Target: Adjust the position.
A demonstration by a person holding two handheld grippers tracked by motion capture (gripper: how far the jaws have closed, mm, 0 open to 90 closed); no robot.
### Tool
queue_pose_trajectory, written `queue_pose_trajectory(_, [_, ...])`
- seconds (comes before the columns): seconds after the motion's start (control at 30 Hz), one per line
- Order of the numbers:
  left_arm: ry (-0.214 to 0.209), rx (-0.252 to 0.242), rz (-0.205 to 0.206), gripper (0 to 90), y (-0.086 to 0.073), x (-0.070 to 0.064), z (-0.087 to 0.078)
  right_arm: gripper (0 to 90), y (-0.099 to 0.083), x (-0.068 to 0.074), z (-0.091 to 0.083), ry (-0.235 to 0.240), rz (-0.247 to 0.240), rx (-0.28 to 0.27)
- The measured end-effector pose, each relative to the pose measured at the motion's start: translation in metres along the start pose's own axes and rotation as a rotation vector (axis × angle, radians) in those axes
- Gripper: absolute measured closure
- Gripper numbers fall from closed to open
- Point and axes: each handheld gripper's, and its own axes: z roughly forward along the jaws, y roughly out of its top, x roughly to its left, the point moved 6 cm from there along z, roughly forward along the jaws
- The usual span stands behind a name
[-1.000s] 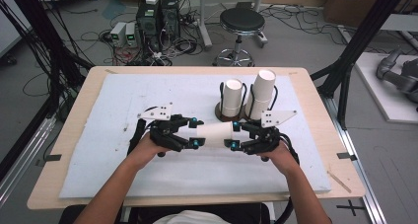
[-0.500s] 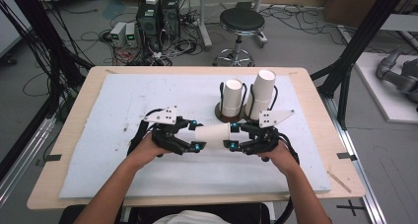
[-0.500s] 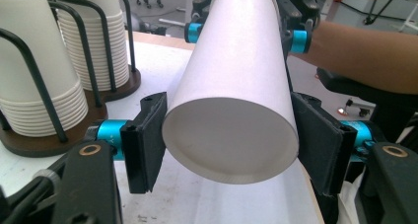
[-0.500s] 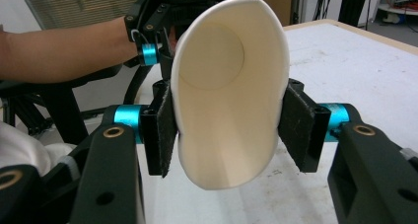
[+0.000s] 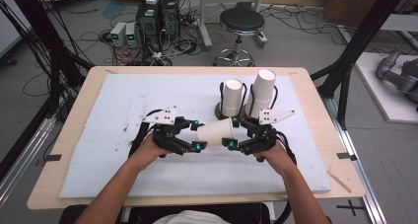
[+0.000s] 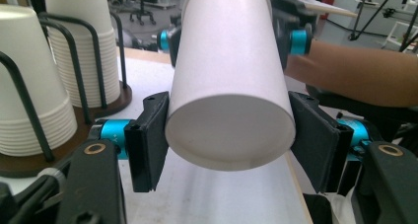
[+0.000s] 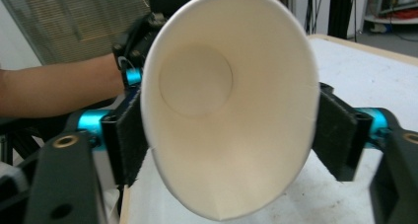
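A white paper cup (image 5: pixel 217 131) lies on its side in the air between the two grippers. My right gripper (image 5: pixel 233 131) is shut on its rim end, and the cup's mouth (image 7: pixel 229 105) is squeezed into an oval between the black pads. My left gripper (image 5: pixel 197 134) has its pads against both sides of the cup's base (image 6: pixel 230 130). Just behind the cup, two stacks of paper cups (image 5: pixel 231 97) stand upside down in black wire holders on round wooden bases; the second stack (image 5: pixel 262 92) is taller.
The white mat (image 5: pixel 123 95) covers most of the wooden table (image 5: pixel 81 105). In the left gripper view the cup stacks (image 6: pixel 29 86) stand close at the left. A stool (image 5: pixel 241 21), cables and computer boxes are on the floor beyond the far edge.
The left gripper has slid slightly right along the cup toward the right gripper. The cup and the right gripper have barely moved.
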Motion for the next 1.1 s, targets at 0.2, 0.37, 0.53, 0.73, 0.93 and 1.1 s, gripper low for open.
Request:
queue_pose_trajectory(0.2, [0.058, 0.000, -0.023, 31.7, -0.004, 0.006, 0.002, 37.4, 0.001, 0.000, -0.004, 0.003, -0.013, 0.017])
queue_pose_trajectory(0.37, [0.093, -0.023, -0.030, 27.0, -0.002, 0.011, -0.005, 38.3, -0.002, -0.003, -0.004, -0.020, -0.011, 0.048])
queue_pose_trajectory(0.53, [0.063, -0.017, -0.025, 27.0, -0.003, 0.008, -0.003, 38.9, -0.002, -0.003, -0.003, -0.016, -0.008, 0.070])
queue_pose_trajectory(0.73, [0.032, 0.024, -0.006, 32.8, -0.008, 0.005, 0.002, 39.2, -0.001, -0.001, 0.000, 0.004, -0.007, 0.091])
queue_pose_trajectory(0.93, [0.017, 0.011, 0.015, 34.5, -0.006, 0.004, 0.001, 25.2, 0.001, -0.001, 0.002, 0.003, 0.018, 0.063])
queue_pose_trajectory(1.1, [0.028, -0.039, 0.002, 35.1, -0.002, 0.005, -0.004, 16.4, 0.001, -0.004, 0.004, -0.037, 0.080, 0.004])
